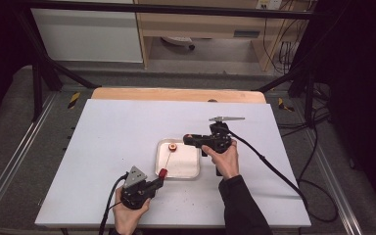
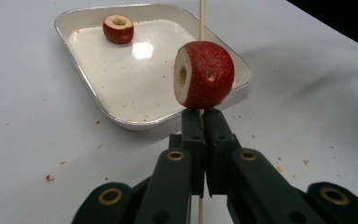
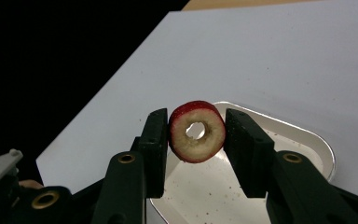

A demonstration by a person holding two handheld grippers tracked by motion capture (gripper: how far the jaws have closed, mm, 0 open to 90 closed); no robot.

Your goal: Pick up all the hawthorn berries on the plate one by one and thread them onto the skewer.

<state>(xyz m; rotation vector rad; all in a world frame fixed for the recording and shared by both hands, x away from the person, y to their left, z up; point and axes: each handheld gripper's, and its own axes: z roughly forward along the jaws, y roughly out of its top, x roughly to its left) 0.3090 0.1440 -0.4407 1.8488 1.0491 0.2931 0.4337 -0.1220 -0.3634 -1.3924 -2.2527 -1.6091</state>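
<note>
- A tray (image 1: 178, 169) is set near the middle of the worktop (image 1: 117, 127).
- One cored fruit piece (image 1: 173, 147) lies in the tray's far left corner.
- A skewer (image 2: 201, 18) is clamped in the left tool (image 2: 203, 116), at the tray's near left corner, with a second fruit piece (image 2: 204, 74) threaded on it.
- A third cored piece (image 3: 196, 131) is held between the jaws of the right tool (image 1: 188, 140), above the tray's far right edge.
</note>
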